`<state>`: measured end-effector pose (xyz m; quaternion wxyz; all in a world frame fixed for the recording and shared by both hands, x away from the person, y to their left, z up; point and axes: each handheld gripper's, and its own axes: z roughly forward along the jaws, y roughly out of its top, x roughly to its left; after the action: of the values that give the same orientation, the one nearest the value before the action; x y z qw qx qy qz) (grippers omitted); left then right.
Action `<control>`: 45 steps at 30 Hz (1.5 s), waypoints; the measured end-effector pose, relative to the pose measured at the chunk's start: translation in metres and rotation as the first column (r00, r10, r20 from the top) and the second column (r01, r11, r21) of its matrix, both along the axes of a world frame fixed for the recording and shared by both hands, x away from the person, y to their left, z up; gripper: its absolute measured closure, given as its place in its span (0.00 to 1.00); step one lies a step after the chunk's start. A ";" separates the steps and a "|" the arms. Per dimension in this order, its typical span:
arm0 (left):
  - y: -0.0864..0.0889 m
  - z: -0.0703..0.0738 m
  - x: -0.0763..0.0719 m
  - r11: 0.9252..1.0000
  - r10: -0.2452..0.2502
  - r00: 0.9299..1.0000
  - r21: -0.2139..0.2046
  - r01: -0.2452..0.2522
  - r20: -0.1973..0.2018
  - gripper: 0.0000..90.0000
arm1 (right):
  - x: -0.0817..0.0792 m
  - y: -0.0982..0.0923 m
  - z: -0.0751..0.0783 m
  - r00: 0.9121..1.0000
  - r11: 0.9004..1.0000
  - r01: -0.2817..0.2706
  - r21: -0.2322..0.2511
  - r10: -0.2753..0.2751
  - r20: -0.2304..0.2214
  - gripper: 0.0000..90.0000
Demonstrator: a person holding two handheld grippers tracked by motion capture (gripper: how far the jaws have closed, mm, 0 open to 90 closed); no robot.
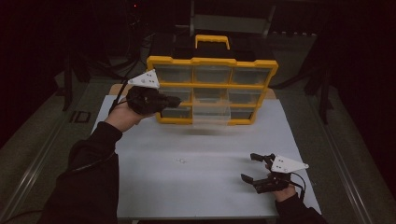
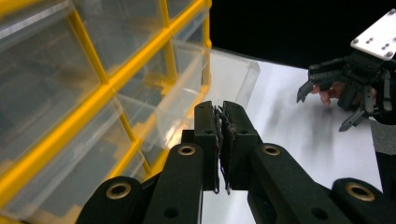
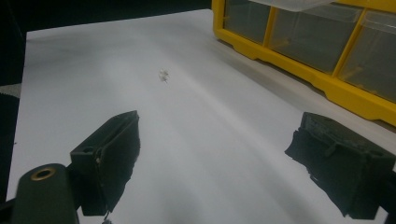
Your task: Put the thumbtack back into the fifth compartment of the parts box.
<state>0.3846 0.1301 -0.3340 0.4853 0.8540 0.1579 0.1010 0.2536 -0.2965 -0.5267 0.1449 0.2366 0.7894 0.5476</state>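
A yellow organiser cabinet with clear drawers stands upright at the back of the white sheet. Its bottom middle drawer is pulled out toward me. My left gripper is held up in the air at the cabinet's left side, pointing right across its lower drawers. In the left gripper view its jaws are shut, pads together, with nothing visible between them, next to the pulled-out drawer. My right gripper rests low at the front right, open and empty. A tiny pale item lies on the sheet.
The white sheet covers the table, with dark floor around it. The cabinet's black top carries a yellow handle. In the left gripper view the right gripper shows far off. The cabinet's yellow frame borders the right gripper view.
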 end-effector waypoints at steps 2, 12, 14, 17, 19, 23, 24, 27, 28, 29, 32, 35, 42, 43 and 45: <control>-0.002 0.005 0.002 1.000 -0.008 1.000 -0.002 0.008 0.008 0.94 | 0.000 0.000 0.000 1.000 1.000 -0.002 0.001 0.002 0.000 0.15; -0.015 0.023 0.009 0.999 -0.051 0.998 -0.015 0.051 0.038 0.94 | 0.000 0.000 -0.001 1.000 1.000 -0.004 0.005 0.004 -0.006 0.15; -0.019 0.026 0.011 0.998 -0.064 0.997 -0.019 0.065 0.044 0.94 | 0.000 0.000 -0.001 1.000 1.000 -0.005 0.005 0.005 -0.010 0.15; -0.025 0.030 0.014 0.996 -0.079 0.996 -0.031 0.081 0.051 0.94 | 0.000 0.000 -0.001 1.000 1.000 -0.006 0.002 0.006 -0.010 0.15; -0.030 0.032 0.016 0.996 -0.086 0.995 -0.029 0.087 0.056 0.94 | 0.000 0.000 -0.001 1.000 1.000 -0.007 0.002 0.007 -0.009 0.15; -0.040 0.032 0.019 0.995 -0.097 0.993 -0.029 0.099 0.065 0.94 | 0.000 -0.001 -0.001 1.000 1.000 -0.005 0.004 0.005 -0.011 0.15; -0.043 0.032 0.020 0.995 -0.094 0.993 -0.032 0.096 0.070 0.94 | 0.000 -0.001 -0.001 1.000 1.000 -0.005 0.004 0.006 -0.011 0.15; -0.052 0.031 0.021 0.993 -0.105 0.991 -0.046 0.109 0.084 0.94 | 0.000 -0.001 -0.001 1.000 1.000 -0.007 0.006 0.007 -0.011 0.15; -0.055 0.030 0.022 0.992 -0.109 0.990 -0.049 0.113 0.085 0.94 | 0.000 -0.001 -0.001 1.000 1.000 -0.009 0.005 0.009 -0.012 0.15; -0.057 0.030 0.023 0.992 -0.112 0.990 -0.054 0.116 0.083 0.94 | 0.000 -0.001 -0.001 1.000 1.000 -0.009 0.004 0.009 -0.012 0.15; -0.067 0.030 0.026 0.991 -0.119 0.989 -0.053 0.123 0.084 0.94 | -0.001 0.000 -0.001 1.000 1.000 -0.012 0.002 0.012 -0.010 0.15; -0.076 0.030 0.028 0.989 -0.130 0.988 -0.060 0.135 0.083 0.94 | 0.000 0.000 -0.001 1.000 1.000 -0.013 0.002 0.013 -0.011 0.15; -0.097 0.024 0.032 0.988 -0.150 0.985 -0.027 0.153 0.083 0.94 | -0.001 -0.001 -0.001 1.000 1.000 -0.014 0.007 0.014 -0.012 0.15; -0.100 0.023 0.032 0.988 -0.150 0.985 -0.022 0.152 0.083 0.94 | -0.001 -0.002 -0.001 1.000 1.000 -0.014 0.007 0.014 -0.012 0.15; -0.105 0.020 0.034 0.988 -0.152 0.986 -0.015 0.154 0.075 0.94 | -0.001 -0.002 -0.001 1.000 1.000 -0.014 0.005 0.014 -0.012 0.15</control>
<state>0.4183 0.0252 -0.3144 0.5059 0.8542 0.0750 0.0934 0.2526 -0.2982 -0.5277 0.1357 0.2345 0.7905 0.5492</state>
